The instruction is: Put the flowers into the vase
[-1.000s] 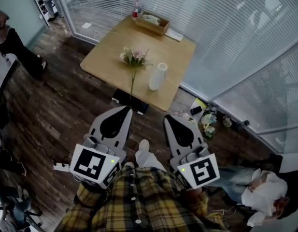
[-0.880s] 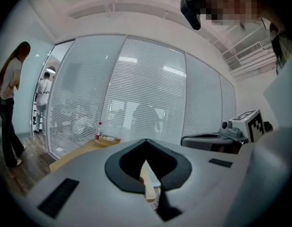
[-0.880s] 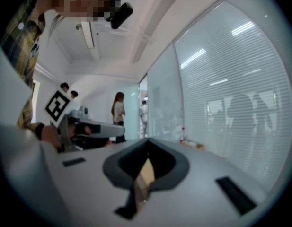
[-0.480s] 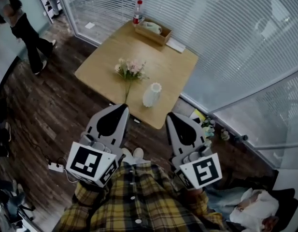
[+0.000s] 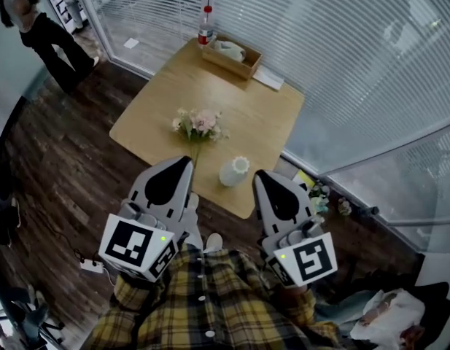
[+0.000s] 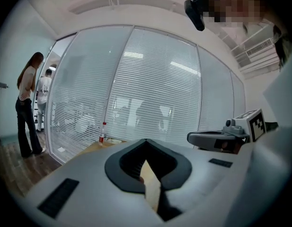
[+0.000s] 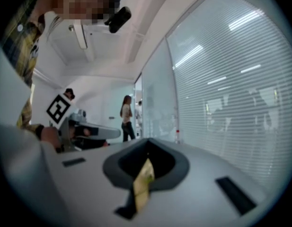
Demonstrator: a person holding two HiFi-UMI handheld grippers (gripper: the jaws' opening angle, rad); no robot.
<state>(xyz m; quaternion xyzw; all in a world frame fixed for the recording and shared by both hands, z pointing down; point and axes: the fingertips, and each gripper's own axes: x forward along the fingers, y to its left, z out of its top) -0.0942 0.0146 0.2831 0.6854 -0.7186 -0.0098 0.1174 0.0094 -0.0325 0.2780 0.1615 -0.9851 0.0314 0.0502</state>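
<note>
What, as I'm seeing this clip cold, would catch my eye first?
A bunch of pale pink flowers lies near the middle of the wooden table, with a white vase standing upright by the table's near edge. In the foreground, the left tool and right tool, both shut and holding nothing, point toward the table.

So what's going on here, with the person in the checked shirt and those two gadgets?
A person stands at a wooden table with a tool in each hand. The left hand-held gripper and the right hand-held gripper are both shut and empty, held out toward the table. A bunch of flowers lies on the table beside an upright white vase. The flowers are not yet in the vase.
</note>
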